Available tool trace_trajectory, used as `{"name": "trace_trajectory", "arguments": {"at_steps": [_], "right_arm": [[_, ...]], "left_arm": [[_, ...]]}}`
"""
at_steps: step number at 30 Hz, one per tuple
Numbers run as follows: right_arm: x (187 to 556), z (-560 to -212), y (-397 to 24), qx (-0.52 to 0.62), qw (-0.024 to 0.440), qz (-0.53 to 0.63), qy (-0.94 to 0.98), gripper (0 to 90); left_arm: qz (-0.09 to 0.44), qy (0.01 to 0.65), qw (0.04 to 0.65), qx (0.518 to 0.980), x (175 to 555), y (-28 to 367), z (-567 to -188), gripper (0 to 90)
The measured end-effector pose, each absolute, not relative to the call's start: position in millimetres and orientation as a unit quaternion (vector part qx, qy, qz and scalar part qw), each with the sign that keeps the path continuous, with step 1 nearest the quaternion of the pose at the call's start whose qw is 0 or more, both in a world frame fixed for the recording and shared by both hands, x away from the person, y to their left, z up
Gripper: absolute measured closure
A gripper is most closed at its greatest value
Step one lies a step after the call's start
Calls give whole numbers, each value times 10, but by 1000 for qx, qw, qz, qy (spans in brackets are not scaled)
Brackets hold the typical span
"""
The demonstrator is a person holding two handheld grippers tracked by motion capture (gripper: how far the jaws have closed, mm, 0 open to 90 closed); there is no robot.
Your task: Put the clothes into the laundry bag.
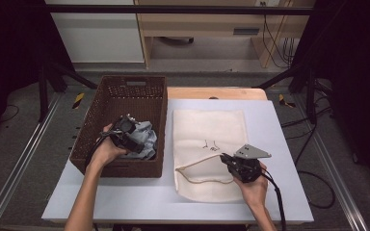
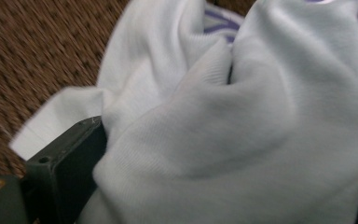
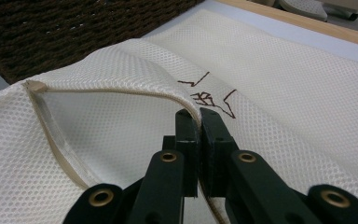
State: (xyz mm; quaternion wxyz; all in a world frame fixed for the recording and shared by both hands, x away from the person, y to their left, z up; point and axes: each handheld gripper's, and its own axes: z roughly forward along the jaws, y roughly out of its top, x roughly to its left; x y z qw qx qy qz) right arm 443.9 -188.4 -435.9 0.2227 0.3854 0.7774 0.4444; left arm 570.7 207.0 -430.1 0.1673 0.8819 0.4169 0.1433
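The right gripper (image 3: pixel 199 116) is pinching the zippered rim of the cream mesh laundry bag (image 1: pixel 211 139), holding its mouth agape; at ten o'clock, the left gripper (image 1: pixel 125 132) is pressing into the pale-blue crumpled cloth (image 1: pixel 143 137) inside the brown wicker basket (image 1: pixel 125 94), grip unclear

**A lab recording bay, not a home**

The white table (image 1: pixel 125 197) stands inside a black metal frame (image 1: pixel 173 9), with metal rails (image 1: pixel 24 159) running along the grey carpet (image 1: pixel 24 125) at 9 o'clock. Cables (image 1: pixel 313 163) trail over the floor at 3 o'clock. At 12 o'clock a plain wooden workbench (image 1: pixel 197 24) stands against the wall, with more wires (image 1: pixel 274 43) hanging at its right end. Black curtains (image 1: pixel 9 48) close off both sides.
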Motion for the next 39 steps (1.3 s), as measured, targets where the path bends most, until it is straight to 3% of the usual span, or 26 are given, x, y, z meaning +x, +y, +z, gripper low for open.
{"name": "trace_trajectory", "arguments": {"at_steps": [4, 6, 7, 14, 17, 24, 33, 39], "right_arm": [[4440, -4355, -1893, 387, 222, 444, 777, 867], [4440, -4353, -1894, 389, 221, 444, 776, 868], [4440, -4353, -1894, 389, 221, 444, 776, 868], [4445, -4352, -1901, 389, 220, 444, 776, 869], [4447, -4352, -1905, 389, 220, 444, 776, 869], [4444, -4349, -1911, 390, 220, 445, 775, 870], [4445, -4343, -1917, 393, 219, 445, 774, 870], [4447, -4339, -1925, 392, 221, 447, 773, 870]], "left_arm": [[130, 409, 155, 890, 5712, 2051, -4323, 82], [122, 403, 157, 893, 5707, 2047, -4317, 198], [118, 401, 157, 895, 5707, 2045, -4315, 198], [123, 380, 158, 903, 5670, 2018, -4276, 490], [136, 370, 160, 905, 5643, 2004, -4257, 568], [182, 371, 209, 887, 5580, 2053, -4144, 619], [263, 393, 293, 831, 5469, 2174, -3959, 628], [289, 401, 341, 800, 5425, 2268, -3844, 628]]}}
